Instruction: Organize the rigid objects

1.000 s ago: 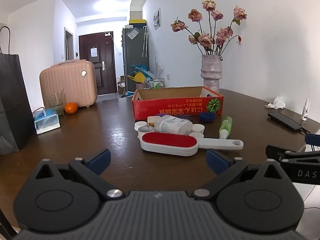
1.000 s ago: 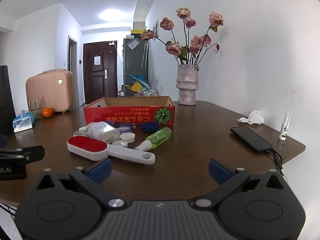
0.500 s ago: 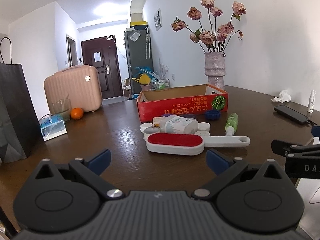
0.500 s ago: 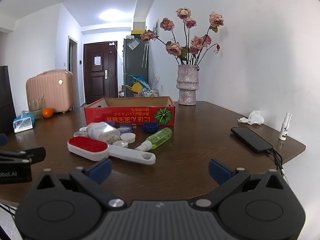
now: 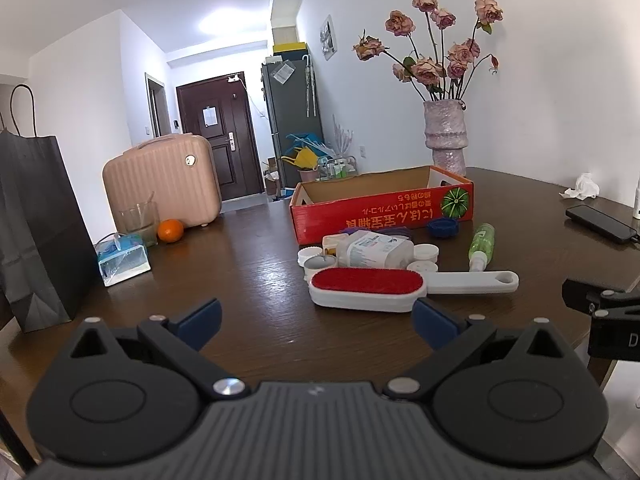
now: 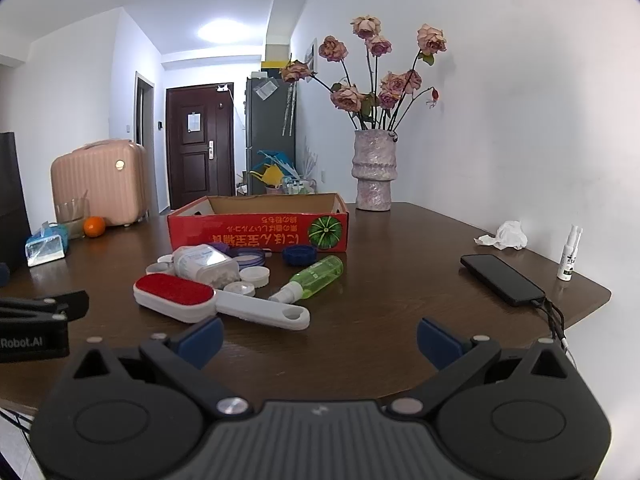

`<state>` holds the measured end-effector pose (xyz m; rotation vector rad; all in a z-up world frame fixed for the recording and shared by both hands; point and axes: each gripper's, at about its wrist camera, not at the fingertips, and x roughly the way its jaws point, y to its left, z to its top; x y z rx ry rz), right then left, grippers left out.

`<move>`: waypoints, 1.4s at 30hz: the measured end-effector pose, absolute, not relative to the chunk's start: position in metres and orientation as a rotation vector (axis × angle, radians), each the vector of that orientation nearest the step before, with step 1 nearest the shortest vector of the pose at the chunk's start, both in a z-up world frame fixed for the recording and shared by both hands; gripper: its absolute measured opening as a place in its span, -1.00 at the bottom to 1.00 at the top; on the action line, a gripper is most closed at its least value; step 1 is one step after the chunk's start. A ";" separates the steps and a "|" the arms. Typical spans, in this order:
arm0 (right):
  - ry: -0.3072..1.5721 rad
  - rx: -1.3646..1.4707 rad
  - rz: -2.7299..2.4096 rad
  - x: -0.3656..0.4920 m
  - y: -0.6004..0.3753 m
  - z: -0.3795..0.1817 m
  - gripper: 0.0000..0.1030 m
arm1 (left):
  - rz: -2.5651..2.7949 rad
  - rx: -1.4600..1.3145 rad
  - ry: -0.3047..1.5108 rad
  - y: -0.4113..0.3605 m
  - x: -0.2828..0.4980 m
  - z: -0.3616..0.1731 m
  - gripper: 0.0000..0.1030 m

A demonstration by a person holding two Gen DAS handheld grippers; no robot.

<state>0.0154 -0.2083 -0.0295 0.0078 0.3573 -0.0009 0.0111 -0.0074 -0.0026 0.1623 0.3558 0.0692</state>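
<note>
1. Left wrist view: left claw (image 5: 316,318) spread wide, holding nothing, low over the tabletop (image 5: 248,280); lint brush (image 5: 368,290) just ahead, red box (image 5: 384,210) behind.
2. Right wrist view: right claw (image 6: 319,338) wide open, gripping nothing; green spray bottle (image 6: 314,276) beside the lint brush (image 6: 200,300).

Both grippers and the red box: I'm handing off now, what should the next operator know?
Left gripper: jaws open, empty, facing the lint brush.
Right gripper: jaws open, empty, off the table edge.
Brush, white bottle, green spray bottle, blue lid and white caps lie loose in front of the red box.
Done: nothing seen boxed.
Left: everything.
</note>
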 end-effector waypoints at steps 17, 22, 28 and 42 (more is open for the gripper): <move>0.354 0.009 -0.002 0.015 -0.210 -0.028 1.00 | 0.060 0.147 0.364 -0.007 0.012 -0.001 1.00; 0.353 0.009 -0.002 0.015 -0.210 -0.028 1.00 | 0.045 0.118 0.378 -0.005 0.013 0.000 1.00; 0.354 0.010 -0.003 0.015 -0.211 -0.028 1.00 | 0.036 0.105 0.386 -0.004 0.014 -0.001 1.00; 0.307 0.010 -0.061 0.037 -0.222 -0.031 1.00 | -0.012 0.101 0.345 -0.002 0.042 -0.004 1.00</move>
